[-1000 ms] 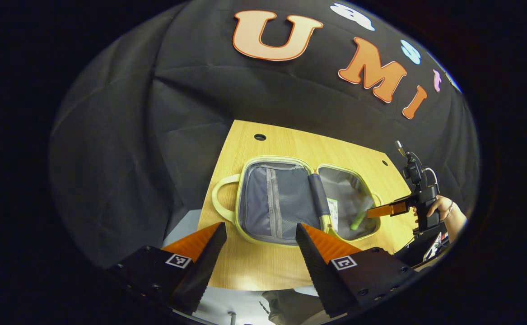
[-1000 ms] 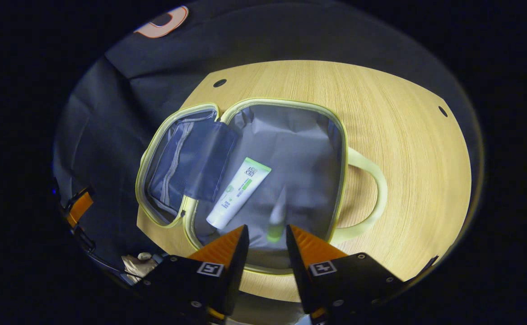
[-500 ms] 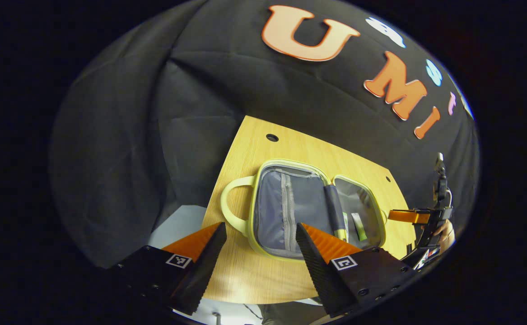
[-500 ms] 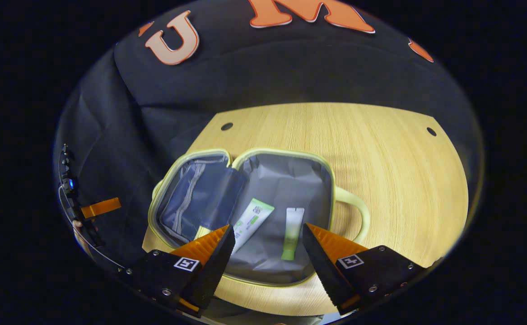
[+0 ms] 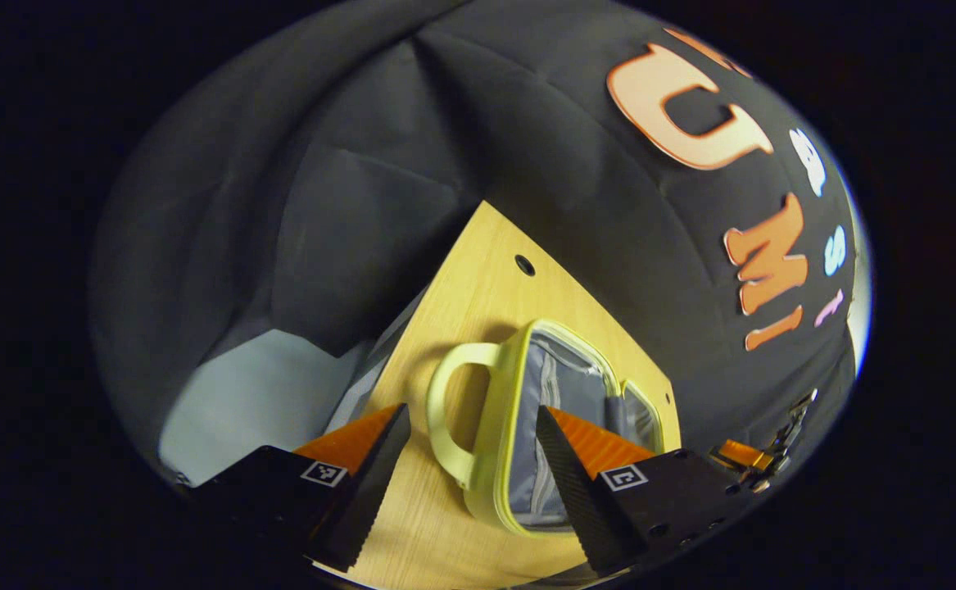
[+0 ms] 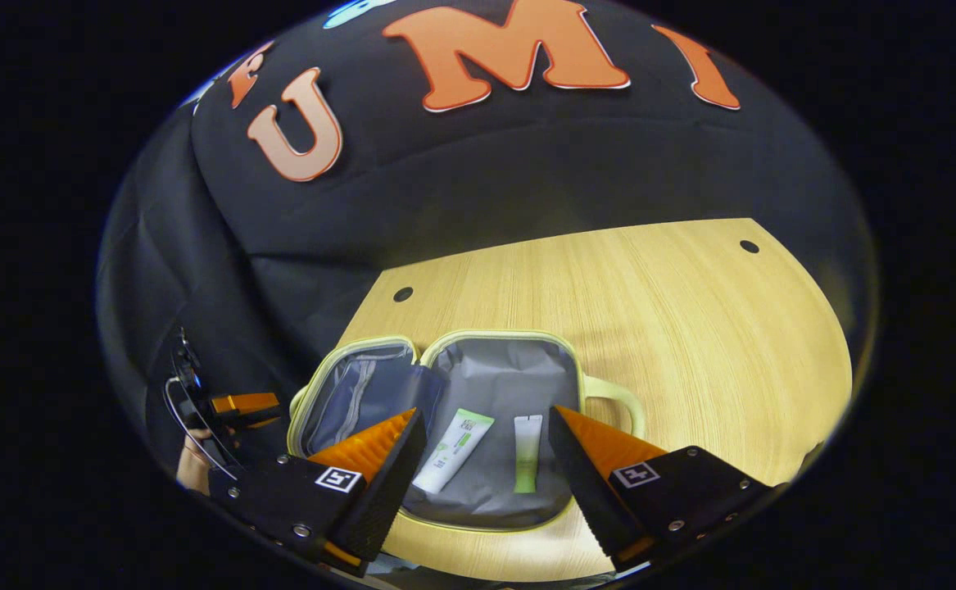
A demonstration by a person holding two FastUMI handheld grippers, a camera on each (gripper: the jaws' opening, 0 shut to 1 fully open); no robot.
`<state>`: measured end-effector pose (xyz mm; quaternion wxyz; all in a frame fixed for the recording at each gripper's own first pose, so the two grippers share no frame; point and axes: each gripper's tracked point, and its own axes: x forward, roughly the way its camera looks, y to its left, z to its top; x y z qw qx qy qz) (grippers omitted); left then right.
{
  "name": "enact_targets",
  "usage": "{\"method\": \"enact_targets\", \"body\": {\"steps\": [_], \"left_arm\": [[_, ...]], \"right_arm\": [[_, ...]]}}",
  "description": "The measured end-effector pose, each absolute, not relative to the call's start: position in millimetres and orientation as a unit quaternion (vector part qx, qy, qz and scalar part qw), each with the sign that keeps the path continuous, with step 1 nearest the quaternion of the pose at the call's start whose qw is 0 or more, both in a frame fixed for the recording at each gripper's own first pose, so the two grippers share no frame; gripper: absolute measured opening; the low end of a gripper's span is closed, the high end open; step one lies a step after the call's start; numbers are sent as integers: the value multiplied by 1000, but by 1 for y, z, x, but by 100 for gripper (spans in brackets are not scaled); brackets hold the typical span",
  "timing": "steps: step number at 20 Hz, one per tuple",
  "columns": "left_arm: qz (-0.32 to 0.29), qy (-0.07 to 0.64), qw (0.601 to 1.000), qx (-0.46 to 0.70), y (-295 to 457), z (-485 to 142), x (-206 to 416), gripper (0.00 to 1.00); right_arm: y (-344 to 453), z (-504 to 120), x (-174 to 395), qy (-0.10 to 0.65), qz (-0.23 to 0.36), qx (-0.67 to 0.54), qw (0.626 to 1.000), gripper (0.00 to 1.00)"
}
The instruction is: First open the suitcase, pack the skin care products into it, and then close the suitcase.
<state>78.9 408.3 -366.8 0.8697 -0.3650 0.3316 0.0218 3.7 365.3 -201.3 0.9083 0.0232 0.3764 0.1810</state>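
A pale green suitcase (image 6: 445, 342) lies open flat on the wooden table (image 6: 650, 311), its grey lining showing. In its right half lie a white-and-green tube (image 6: 453, 451) and a smaller green tube (image 6: 527, 453), side by side. My right gripper (image 6: 486, 412) hovers open above the case's near edge, holding nothing. In the left gripper view, my left gripper (image 5: 471, 410) is open near the left handle (image 5: 445, 410) of the suitcase (image 5: 498, 410), whose lid half with the mesh pocket (image 5: 551, 393) faces it. Each view shows the other gripper far off: left gripper (image 6: 236, 406), right gripper (image 5: 744, 455).
The table has small round holes near its back corners (image 6: 402, 293) (image 6: 748, 246). The case's right handle (image 6: 617, 401) rests on the wood. A hand (image 6: 195, 463) holds the left gripper at the table's left edge. Pale floor (image 5: 256, 401) shows past the table's left side.
The right gripper let the green tube drop into the case, opened wide and drew back and up. The left gripper swung round toward the case's left handle.
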Motion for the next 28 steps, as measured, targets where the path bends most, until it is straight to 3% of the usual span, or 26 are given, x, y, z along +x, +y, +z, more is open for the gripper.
{"method": "enact_targets", "body": {"steps": [9,10,11,14,15,16,21,28], "left_arm": [[-5,318,827,-464,406,-408,107,93],[-6,316,824,-469,402,-409,112,80],[-6,323,819,-474,399,-410,111,77],[29,340,809,-479,402,-423,109,13],[27,337,811,-477,399,-420,108,13],[22,336,819,-464,394,-413,111,7],[45,372,874,-311,378,-359,107,6],[79,346,923,-150,326,-230,114,6]], "right_arm": [[333,-191,15,368,127,52,920,96],[330,-189,15,368,123,53,920,96],[329,-188,16,367,121,54,921,96],[328,-189,20,363,120,56,922,96],[327,-187,22,359,118,57,924,96],[326,-183,24,353,116,58,927,96],[299,-159,37,313,99,45,943,96],[251,-115,46,248,115,8,962,95]]}}
